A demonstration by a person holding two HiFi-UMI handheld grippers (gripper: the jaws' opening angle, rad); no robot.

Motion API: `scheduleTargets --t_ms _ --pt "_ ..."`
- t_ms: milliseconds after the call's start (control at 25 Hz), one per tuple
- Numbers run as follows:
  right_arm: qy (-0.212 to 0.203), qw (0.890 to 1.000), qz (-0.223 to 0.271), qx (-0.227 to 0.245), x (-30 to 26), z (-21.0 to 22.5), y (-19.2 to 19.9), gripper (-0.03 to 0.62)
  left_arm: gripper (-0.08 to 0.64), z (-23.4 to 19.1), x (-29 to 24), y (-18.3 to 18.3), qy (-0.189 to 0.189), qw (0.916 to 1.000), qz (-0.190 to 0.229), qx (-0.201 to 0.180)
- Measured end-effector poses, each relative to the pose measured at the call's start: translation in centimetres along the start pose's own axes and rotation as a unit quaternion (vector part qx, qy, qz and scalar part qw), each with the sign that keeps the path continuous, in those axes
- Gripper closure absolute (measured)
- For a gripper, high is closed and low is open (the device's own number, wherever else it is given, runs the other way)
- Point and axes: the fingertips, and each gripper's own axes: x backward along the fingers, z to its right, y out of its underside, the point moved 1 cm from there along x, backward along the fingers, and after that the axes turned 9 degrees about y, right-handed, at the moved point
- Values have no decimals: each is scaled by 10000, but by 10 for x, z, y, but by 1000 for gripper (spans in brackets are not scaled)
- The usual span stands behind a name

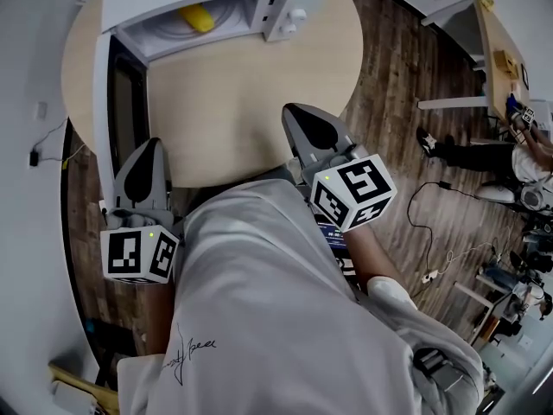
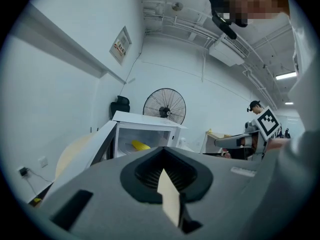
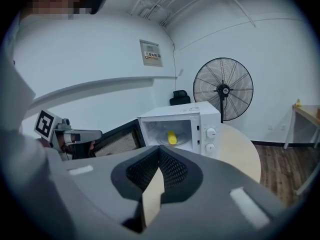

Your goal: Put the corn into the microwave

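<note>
Fingers pressed together and empty on both the left gripper (image 1: 149,150) and the right gripper (image 1: 295,115), the yellow corn cob (image 1: 197,17) already lies inside the white box-shaped microwave (image 1: 285,11), so probably only swinging its open dark-windowed door (image 1: 125,102) shut remains.

The person wears a loose, pale grey T-shirt (image 1: 259,301) with a small dark scribbled mark (image 1: 194,351) on its left side. The left gripper (image 1: 149,143) and the right gripper (image 1: 295,111) look alike. Each has a smooth grey shell tapering to a rounded point, with a black teardrop-shaped lining (image 1: 147,169) that is ribbed up close. At the near end of each sits a white cube (image 1: 138,254) printed with black square markers, and a tiny green light (image 1: 152,233) glows on its top edge.
</note>
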Motion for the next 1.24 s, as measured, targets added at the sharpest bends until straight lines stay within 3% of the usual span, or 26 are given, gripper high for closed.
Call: scheduleTargets --t_ms 360,1240 --pt "-196 9997 -50 -137 5 -4 4 581 572 2 0 7 23 10000 -72 21" --pt "4 9999 -147 0 1 0 3 581 572 -5 0 13 71 9998 -107 147"
